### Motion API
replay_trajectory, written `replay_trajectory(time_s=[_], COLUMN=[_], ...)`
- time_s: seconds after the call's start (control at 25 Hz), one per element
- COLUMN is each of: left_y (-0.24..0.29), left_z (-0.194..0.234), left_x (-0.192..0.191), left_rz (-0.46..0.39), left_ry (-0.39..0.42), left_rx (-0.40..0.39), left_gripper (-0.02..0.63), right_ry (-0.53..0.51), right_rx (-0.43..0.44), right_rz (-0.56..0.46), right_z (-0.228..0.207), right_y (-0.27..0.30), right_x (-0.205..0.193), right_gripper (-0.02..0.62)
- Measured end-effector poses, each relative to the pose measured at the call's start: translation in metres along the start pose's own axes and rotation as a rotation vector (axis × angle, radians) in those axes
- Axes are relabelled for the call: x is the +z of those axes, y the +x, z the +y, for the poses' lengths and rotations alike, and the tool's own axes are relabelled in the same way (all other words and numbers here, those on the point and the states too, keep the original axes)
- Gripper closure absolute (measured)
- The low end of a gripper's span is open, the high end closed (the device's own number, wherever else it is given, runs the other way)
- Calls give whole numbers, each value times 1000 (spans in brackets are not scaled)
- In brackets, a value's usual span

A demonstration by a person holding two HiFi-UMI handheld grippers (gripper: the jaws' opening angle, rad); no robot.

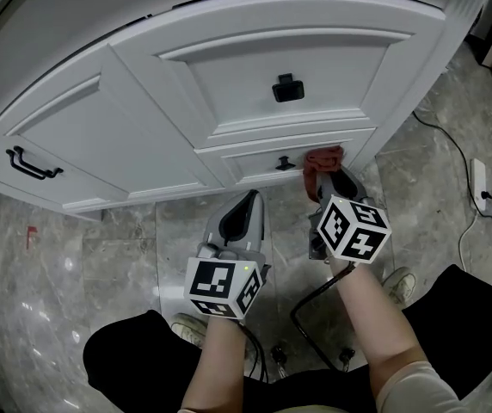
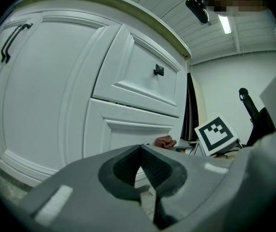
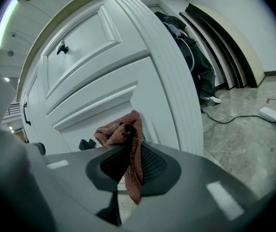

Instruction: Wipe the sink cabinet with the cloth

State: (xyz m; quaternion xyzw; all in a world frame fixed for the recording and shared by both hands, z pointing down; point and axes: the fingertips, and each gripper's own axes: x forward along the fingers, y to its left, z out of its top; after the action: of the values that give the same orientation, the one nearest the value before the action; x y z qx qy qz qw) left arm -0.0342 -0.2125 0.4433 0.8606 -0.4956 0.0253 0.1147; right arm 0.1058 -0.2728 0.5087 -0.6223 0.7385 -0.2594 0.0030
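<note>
Pinching the cloth (image 3: 122,135), the right tool (image 3: 128,154) sits at the shut drawer (image 1: 248,164); left tool (image 2: 140,152) pressed together.

The head view looks steeply down from above onto the white sink cabinet (image 1: 229,84), the marble floor (image 1: 65,265), the left gripper (image 1: 248,203) and the right gripper (image 1: 334,179). The left gripper view sits low by the floor and faces up along its jaws at the cabinet front. The right gripper view also looks up, from closer to the lower drawer (image 3: 89,112). All three views share that cabinet front and the red-brown cloth (image 1: 323,157).
</note>
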Motion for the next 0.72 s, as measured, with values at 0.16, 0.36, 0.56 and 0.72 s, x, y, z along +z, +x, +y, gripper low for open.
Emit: replay_trajectory(time_s=[0.16, 0.36, 0.56, 0.72], left_y=[5, 10, 14, 14], left_z=[-6, -8, -12, -13], left_x=[-2, -4, -6, -10], left_rz=[7, 14, 12, 19], left_ry=[3, 1, -4, -6], left_rx=[-9, -9, -14, -19], left_gripper=[606, 606, 606, 606], right_ry=[-4, -13, 23, 58], right_rx=[-20, -42, -116, -174], right_rz=[-13, -31, -57, -65], right_z=[-13, -24, -55, -80], right_y=[-4, -13, -23, -33], right_x=[6, 12, 22, 26], right_gripper=[517, 517, 518, 518])
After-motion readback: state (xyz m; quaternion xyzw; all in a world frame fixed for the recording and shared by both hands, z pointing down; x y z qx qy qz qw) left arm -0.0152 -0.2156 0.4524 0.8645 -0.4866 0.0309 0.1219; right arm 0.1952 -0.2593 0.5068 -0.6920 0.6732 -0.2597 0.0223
